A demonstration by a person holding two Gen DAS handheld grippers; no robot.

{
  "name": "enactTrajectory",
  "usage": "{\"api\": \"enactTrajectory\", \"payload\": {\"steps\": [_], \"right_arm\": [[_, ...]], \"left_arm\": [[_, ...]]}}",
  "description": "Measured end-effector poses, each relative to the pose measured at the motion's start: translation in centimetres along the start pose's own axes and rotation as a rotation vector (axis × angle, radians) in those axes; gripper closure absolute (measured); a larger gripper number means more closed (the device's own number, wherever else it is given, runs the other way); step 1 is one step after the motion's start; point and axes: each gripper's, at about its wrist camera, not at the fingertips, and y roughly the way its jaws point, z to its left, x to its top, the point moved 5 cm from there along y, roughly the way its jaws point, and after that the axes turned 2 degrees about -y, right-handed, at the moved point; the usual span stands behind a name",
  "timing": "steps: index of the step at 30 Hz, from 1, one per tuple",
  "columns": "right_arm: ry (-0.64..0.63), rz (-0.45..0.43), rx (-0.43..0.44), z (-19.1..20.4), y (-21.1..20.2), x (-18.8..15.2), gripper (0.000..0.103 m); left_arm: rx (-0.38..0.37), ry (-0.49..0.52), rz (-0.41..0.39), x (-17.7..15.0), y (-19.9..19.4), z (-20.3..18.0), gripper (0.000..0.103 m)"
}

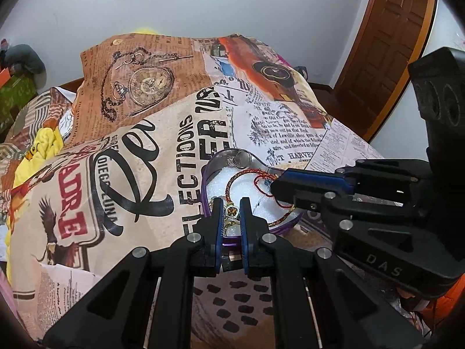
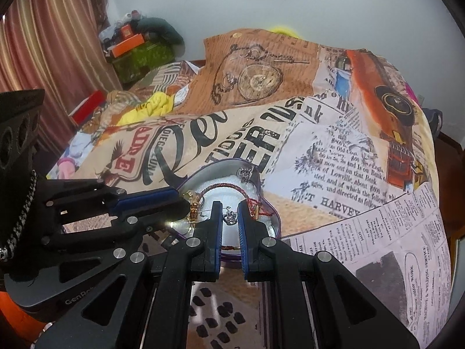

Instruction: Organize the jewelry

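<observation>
A heart-shaped purple tin [image 1: 207,174] with white foam lining lies on the printed bedspread; it also shows in the right wrist view [image 2: 276,221]. Inside lie a braided red-gold cord bracelet [image 1: 232,181], a thin red thread bracelet [image 1: 261,187] and a silver ring [image 1: 241,158]. My left gripper [image 1: 231,213] is over the tin's near edge, shut on a gold ornament [image 1: 231,211]. My right gripper [image 2: 229,218] is over the tin, narrowly open around a small silver crown charm [image 2: 230,216]; it enters the left wrist view from the right [image 1: 274,187].
The bedspread [image 1: 162,145] covers a rumpled bed with a raised pillow at the back. A spotted cloth [image 1: 232,305] lies under the grippers. A wooden door [image 1: 386,46] stands at right. Clutter and boxes [image 2: 130,43] sit by the curtain at left.
</observation>
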Motion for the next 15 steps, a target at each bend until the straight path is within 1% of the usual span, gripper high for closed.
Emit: {"api": "enactTrajectory", "payload": {"steps": [4,7,11,15], "right_arm": [[-0.009,0.011,-0.004,0.0,0.2,-0.2,0.094],[-0.017,0.028,-0.013,0.1,0.5,-0.3,0.094],[-0.009,0.053,-0.017,0.1,0.6,-0.5,0.093],[-0.003,0.055,-0.034,0.1,0.0,-0.5,0.085]], "left_arm": [[-0.002,-0.009,-0.008,0.2,-0.3,0.2,0.094],[-0.007,-0.015,0.002,0.2,-0.6,0.3,0.094],[0.002,-0.023,-0.005,0.3,-1.5,0.4,0.094],[0.011,-0.032,-0.026,0.7,-2.8,0.6,0.094]]}}
